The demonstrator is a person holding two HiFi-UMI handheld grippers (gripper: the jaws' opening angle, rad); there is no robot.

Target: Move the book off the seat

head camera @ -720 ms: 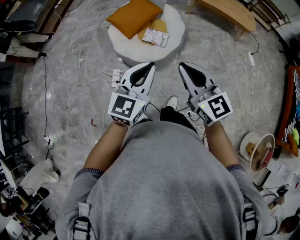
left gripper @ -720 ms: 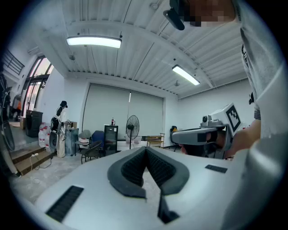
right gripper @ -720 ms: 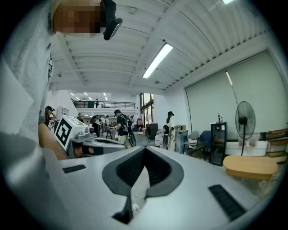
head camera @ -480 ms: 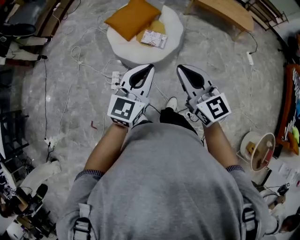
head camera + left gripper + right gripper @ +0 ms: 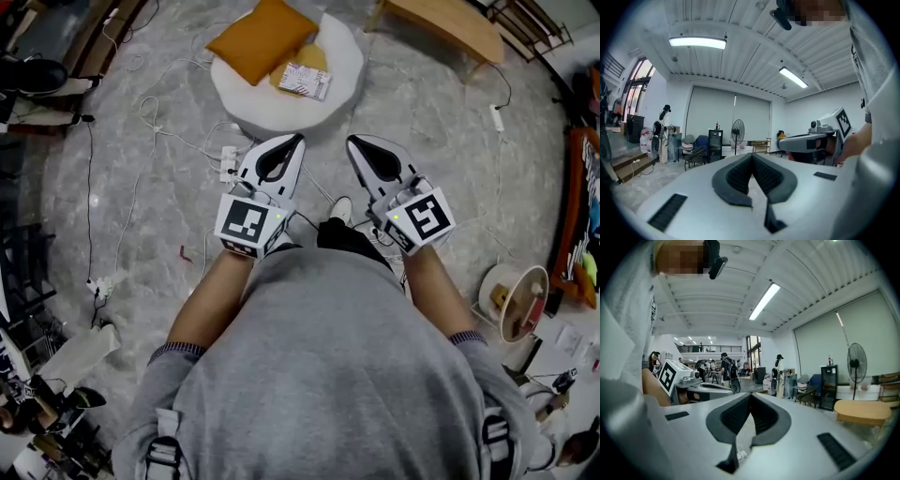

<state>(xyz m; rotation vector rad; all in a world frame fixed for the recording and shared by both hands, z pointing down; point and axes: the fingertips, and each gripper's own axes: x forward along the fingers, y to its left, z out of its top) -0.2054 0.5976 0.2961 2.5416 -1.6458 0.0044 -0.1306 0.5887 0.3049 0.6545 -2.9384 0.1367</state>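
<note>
In the head view a book [image 5: 306, 81] with a black-and-white patterned cover lies on a round white seat [image 5: 337, 75], beside an orange cushion [image 5: 262, 38]. My left gripper [image 5: 295, 140] and right gripper [image 5: 353, 142] are held side by side close to the body, short of the seat, tips pointing toward it. Both are shut with nothing between the jaws. In the left gripper view the left gripper [image 5: 752, 156] points up into the room, and the right gripper [image 5: 750, 395] does the same in its own view; neither shows the book.
White cables and a power strip [image 5: 230, 157] lie on the grey marble floor between me and the seat. A wooden bench [image 5: 448, 23] stands at the back right. A round stool [image 5: 514, 302] with small items sits at my right; clutter lines the left edge.
Both grippers have drifted slightly left and toward each other, and the seat sits a little farther left in the head view. The jaws stayed shut.
</note>
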